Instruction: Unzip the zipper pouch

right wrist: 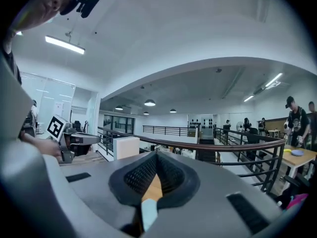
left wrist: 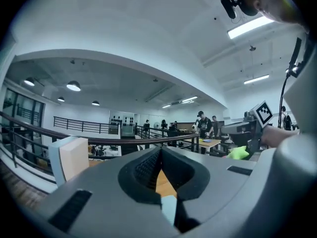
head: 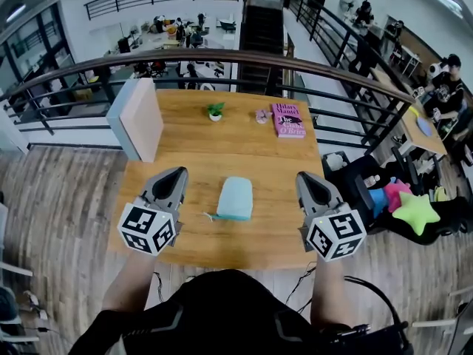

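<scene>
The zipper pouch (head: 236, 198) lies centre-frame, apart from the clenched, empty left gripper (head: 179, 171) and right gripper (head: 304, 177) flanking it; only the gripper views show the jaws meeting.

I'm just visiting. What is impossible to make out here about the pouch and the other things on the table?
- Head view: whether the pouch is zipped shut; the zipper is too small.
- Gripper views: the pouch, blocked by the bodies of the left gripper and right gripper.
- Head view: the book title, too small.
- Head view: what the pink thing beside the plant is, too small.
</scene>
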